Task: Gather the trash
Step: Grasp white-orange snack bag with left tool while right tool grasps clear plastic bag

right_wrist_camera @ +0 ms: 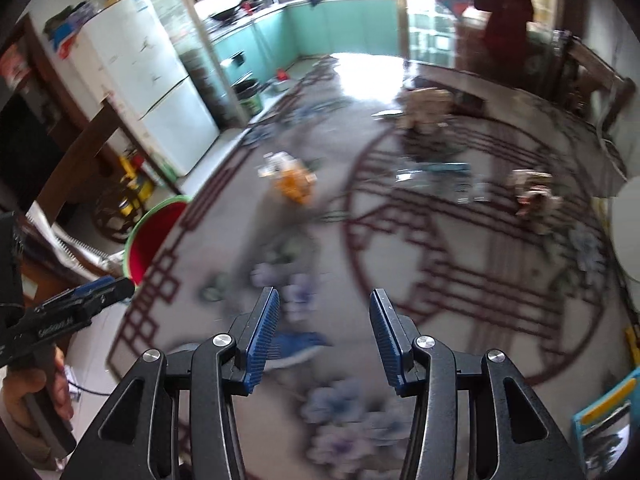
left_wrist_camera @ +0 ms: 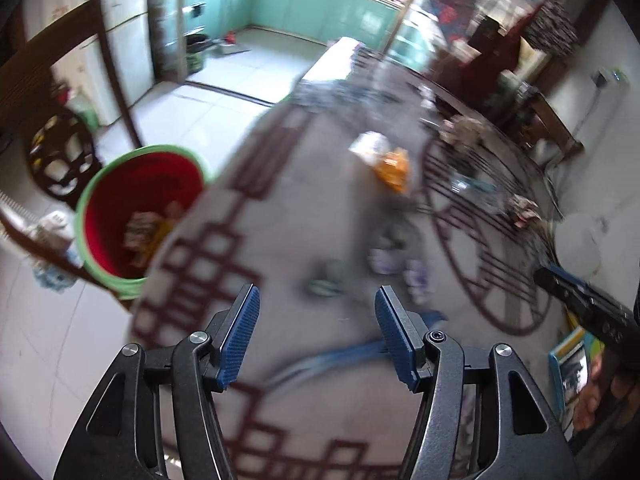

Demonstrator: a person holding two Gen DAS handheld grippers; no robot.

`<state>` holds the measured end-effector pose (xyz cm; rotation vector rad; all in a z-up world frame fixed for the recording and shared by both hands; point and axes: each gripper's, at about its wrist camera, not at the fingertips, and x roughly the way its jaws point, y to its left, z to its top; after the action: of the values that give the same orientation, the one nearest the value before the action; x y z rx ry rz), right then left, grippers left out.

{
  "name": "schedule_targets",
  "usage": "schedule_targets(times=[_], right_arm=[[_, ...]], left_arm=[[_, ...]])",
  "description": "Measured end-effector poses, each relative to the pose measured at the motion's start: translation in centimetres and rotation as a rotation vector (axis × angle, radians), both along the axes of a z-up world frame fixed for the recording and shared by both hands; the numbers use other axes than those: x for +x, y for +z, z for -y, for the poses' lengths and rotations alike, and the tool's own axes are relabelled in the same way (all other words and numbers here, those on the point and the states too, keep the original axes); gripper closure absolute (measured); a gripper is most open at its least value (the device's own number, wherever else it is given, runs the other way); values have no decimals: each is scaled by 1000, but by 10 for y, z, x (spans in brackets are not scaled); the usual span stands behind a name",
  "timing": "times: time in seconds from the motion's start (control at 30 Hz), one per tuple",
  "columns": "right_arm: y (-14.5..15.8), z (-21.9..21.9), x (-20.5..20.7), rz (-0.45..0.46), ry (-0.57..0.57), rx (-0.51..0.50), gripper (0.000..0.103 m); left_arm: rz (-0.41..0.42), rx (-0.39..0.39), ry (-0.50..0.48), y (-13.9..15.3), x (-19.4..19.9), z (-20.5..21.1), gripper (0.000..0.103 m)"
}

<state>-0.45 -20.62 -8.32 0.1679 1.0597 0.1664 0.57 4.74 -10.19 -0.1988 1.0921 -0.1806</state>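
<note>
Scanning from the left of the patterned grey table with dark red line work (left_wrist_camera: 304, 208), the round bin with a green rim and red inside (left_wrist_camera: 140, 212) stands on the floor just beside the table's left edge, with some wrappers already lying in it. Near the table's middle lies an orange and white crumpled snack wrapper (left_wrist_camera: 386, 160), and farther right, inside the table's circular red motif, sits a crumpled brownish scrap (right_wrist_camera: 534, 190); another pale crumpled wad (right_wrist_camera: 426, 106) rests toward the table's far side. All are blurred, so what exactly they are cannot be told.

The left gripper (left_wrist_camera: 316, 336) hangs above the table's near edge, its blue ribbed pads spread wide with nothing between them. The right gripper (right_wrist_camera: 322, 336) is likewise well apart at the tips and empty, also over the table's near edge, to the right of the left one.

By my reading, no piece is in hand yet and the orange wrapper looks the likeliest next pick. Risks from here: thin, crinkled film may slide away or slip out if the pads close on only a corner, and a drop made short of the bin would land the piece on the floor, since its rim sits below the table's edge. With both grippers close together over the same side, they could also knock each other.
</note>
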Motion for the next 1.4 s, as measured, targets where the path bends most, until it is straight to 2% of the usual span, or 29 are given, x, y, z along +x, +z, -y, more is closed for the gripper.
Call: schedule_targets(times=[0.1,0.17,0.3,0.43,0.73,0.93,1.0,1.07,1.1,1.13,1.23,1.4], right_arm=[[3,30,8,19,-35,-12,52],[4,50,17,28,-44,-13,49],[-2,83,55,58,-40,-60,45],[-21,103,99,51,-7,-103,44],[-83,98,167,-48,180,-100,44],[-110,88,193,-107,220,-91,44],[-116,87,196,-122,197,-113,50],[-117,90,195,-116,169,-66,78],[-118,91,194,-117,157,-41,84],[-118,92,192,-118,146,-18,96],[-113,95,180,-85,107,41,100],[-99,102,160,-45,36,116,102]], left_arm=[[28,-6,-60,9,8,33,42],[49,-15,-84,16,13,49,36],[72,-14,-130,25,25,77,30],[87,-6,-153,31,34,94,28],[48,32,-116,20,58,92,27],[2,38,-53,1,91,86,27],[-16,32,-38,-7,102,87,27],[-25,30,-27,-13,112,89,27],[-30,30,-23,-16,117,90,27],[-37,28,-18,-21,124,92,27],[-53,26,-3,-32,143,98,27],[-78,-3,40,-50,173,108,27]])
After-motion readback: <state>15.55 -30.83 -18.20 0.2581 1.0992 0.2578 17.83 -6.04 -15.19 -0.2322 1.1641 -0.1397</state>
